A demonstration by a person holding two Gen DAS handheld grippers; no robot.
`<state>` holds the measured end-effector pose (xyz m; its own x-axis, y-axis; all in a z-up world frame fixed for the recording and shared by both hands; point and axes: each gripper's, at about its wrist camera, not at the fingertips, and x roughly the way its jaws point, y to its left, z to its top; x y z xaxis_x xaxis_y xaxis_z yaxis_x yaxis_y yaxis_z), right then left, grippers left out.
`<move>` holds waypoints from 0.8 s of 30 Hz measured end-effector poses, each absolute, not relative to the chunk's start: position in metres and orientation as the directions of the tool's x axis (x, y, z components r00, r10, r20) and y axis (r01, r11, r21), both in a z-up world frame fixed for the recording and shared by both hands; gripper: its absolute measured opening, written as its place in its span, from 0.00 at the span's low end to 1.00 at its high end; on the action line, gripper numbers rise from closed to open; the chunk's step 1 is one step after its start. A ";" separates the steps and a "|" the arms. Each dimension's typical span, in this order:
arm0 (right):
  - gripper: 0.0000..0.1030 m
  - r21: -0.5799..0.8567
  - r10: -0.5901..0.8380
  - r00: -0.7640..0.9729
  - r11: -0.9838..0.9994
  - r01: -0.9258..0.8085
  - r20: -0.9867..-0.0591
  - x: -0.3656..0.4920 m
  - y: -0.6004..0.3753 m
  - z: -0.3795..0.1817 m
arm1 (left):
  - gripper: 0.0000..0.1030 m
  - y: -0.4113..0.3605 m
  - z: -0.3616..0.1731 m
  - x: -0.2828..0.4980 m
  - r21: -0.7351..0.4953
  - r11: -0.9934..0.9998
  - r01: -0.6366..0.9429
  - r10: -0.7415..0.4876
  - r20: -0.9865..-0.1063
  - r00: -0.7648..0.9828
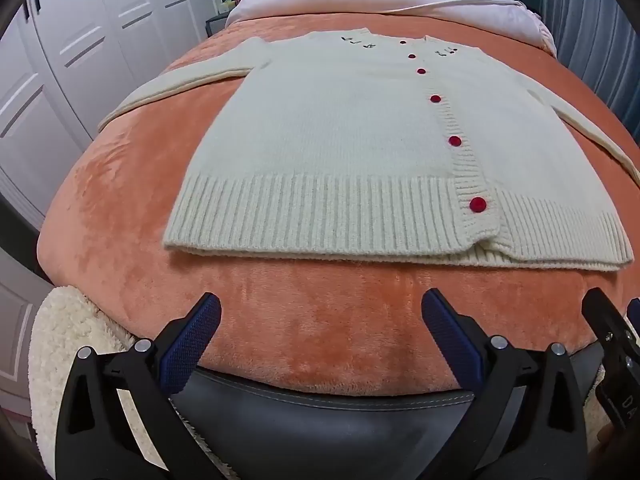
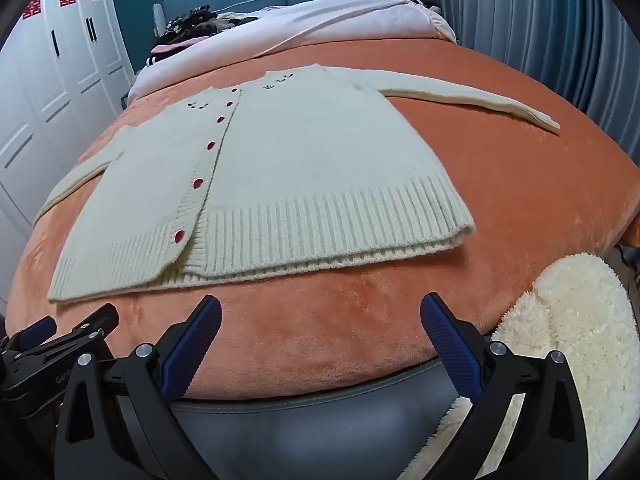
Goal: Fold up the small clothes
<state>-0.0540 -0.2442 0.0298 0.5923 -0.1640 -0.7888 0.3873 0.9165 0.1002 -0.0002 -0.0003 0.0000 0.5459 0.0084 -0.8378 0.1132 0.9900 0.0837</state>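
A cream knit cardigan [image 1: 340,132] with red buttons [image 1: 477,204] lies flat and buttoned on an orange blanket, ribbed hem toward me, sleeves spread to both sides. It also shows in the right wrist view [image 2: 296,168], its right sleeve [image 2: 472,100] stretched out. My left gripper [image 1: 320,340] is open and empty, held over the blanket's near edge short of the hem. My right gripper [image 2: 320,340] is open and empty, likewise short of the hem. Each gripper shows at the edge of the other's view: the right one [image 1: 612,344], the left one [image 2: 60,336].
The orange blanket [image 1: 320,320] covers the bed's foot; a white duvet [image 2: 320,24] and a pile of dark clothes [image 2: 196,24] lie at the head. A fluffy white rug [image 2: 580,340] sits on the floor. White wardrobe doors [image 1: 60,72] stand left, curtains [image 2: 540,20] right.
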 end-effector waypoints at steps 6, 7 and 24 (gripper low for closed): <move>0.95 0.093 -0.162 0.593 0.922 0.375 -0.789 -0.054 -0.243 0.028 | 0.95 0.000 0.000 -0.002 0.081 0.991 0.108 0.009 -0.840 0.543; 0.95 0.092 -0.161 0.594 0.923 0.373 -0.788 -0.054 -0.243 0.028 | 0.95 0.000 0.000 -0.002 0.081 0.991 0.109 0.009 -0.840 0.543; 0.95 0.088 -0.161 0.585 0.923 0.374 -0.795 -0.051 -0.240 0.024 | 0.95 0.000 -0.002 0.000 0.087 0.989 0.119 0.010 -0.843 0.538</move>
